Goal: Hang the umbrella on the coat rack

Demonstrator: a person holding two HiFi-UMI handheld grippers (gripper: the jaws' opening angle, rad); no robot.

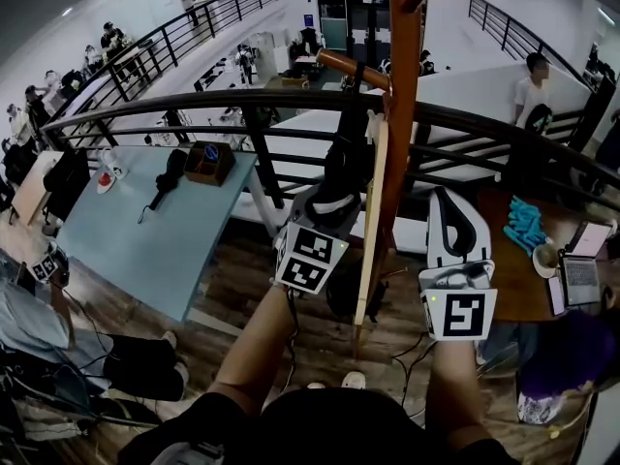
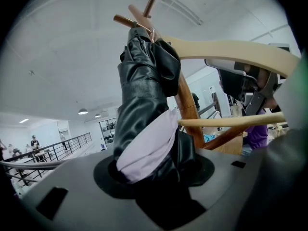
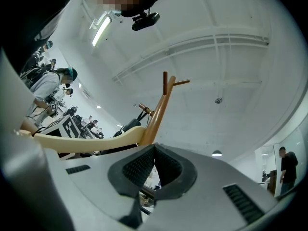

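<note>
**Q:** Nearest first: what are the two hands doing?

**R:** Left gripper (image 2: 154,172) is clamped across the lower body of the black folded fabric umbrella (image 2: 139,85). Its pads press around a pale lilac band (image 2: 144,148) on the umbrella. Right gripper (image 3: 155,153) has its tips pressed together with nothing in it, and it is held near the rack, apart from the umbrella.

**Q:** And where is the umbrella?

**R:** It stands upright against the reddish-brown wooden coat rack pole (image 1: 399,134), with its top end up at a short wooden peg (image 2: 126,20). A small metal ring shows there, but I cannot tell whether a loop is over the peg.

**Q:** How will it handle?

**R:** Light and soft, I judge. It is loose fabric over stiff ribs, so it yields and could slip under the pads. The banded part looks the firmest hold, though a grip nearer the top would steer it better.

**Q:** What lies beyond?

**R:** A pale curved wooden piece (image 1: 368,231) hangs beside the pole. Behind it runs a black metal railing (image 1: 194,105), then a lower hall with a light blue counter (image 1: 145,240) and people.
</note>
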